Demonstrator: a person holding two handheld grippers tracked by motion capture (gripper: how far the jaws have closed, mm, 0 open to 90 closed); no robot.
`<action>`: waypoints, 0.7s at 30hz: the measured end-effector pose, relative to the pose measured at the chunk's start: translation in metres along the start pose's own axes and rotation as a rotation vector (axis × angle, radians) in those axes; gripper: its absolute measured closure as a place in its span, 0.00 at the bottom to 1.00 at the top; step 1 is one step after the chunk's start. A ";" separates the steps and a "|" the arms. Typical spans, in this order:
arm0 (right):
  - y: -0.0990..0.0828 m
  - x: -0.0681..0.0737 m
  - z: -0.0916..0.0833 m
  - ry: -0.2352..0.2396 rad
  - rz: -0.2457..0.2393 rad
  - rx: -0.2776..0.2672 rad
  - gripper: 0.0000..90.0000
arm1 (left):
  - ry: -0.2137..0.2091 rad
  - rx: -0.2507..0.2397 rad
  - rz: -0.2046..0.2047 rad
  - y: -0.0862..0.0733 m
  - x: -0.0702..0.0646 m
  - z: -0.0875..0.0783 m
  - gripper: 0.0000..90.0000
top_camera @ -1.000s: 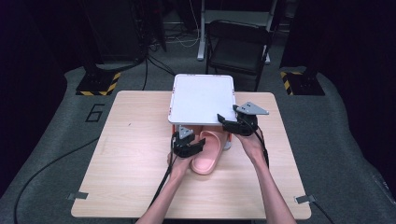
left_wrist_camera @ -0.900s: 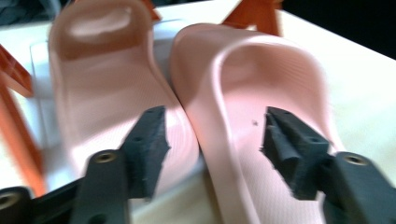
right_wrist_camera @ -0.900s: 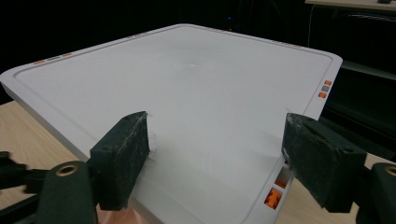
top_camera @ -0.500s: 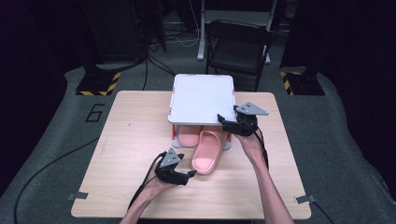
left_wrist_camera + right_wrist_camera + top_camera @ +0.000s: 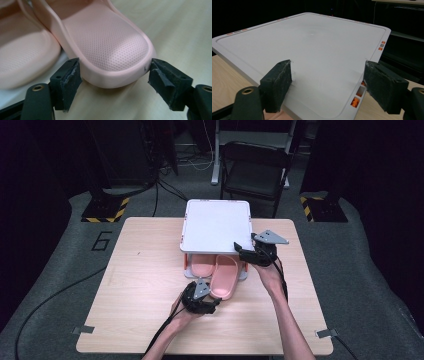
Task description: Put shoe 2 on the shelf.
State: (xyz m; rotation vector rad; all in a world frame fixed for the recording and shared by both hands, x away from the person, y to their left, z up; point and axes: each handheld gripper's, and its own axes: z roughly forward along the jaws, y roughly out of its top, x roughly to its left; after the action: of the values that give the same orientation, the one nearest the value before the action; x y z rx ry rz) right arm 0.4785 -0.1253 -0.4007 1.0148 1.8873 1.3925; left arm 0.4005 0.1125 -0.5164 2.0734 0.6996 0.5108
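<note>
Left gripper (image 5: 212, 304) at the heel end of the pink slipper (image 5: 225, 281): jaws wide, just been closing from fully spread, heel between the pads (image 5: 68, 80), left pad at the rim, right pad a hair off; no firm grip visible. Slipper lies on the wooden table (image 5: 140, 270), toe under the near edge of the white shelf (image 5: 216, 222), beside a second pink slipper (image 5: 202, 265) on the lower level. Right gripper (image 5: 240, 249), jaws wide, straddles the shelf's near right corner; contact unclear.
</note>
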 end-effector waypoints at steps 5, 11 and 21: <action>0.000 -0.001 0.000 -0.001 -0.003 0.001 0.25 | 0.016 -0.046 -0.029 0.011 0.003 0.014 0.29; 0.000 -0.004 -0.002 -0.014 -0.003 0.008 0.26 | 0.024 -0.067 -0.021 0.019 -0.004 0.022 0.30; 0.000 -0.003 -0.001 -0.020 -0.004 0.005 0.25 | 0.083 -0.076 -0.061 0.019 0.004 0.018 0.28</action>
State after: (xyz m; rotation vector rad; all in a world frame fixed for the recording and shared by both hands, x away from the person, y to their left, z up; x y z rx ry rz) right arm 0.4793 -0.1286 -0.4006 1.0223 1.8784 1.3714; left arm 0.4197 0.0955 -0.5104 1.9630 0.7783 0.5830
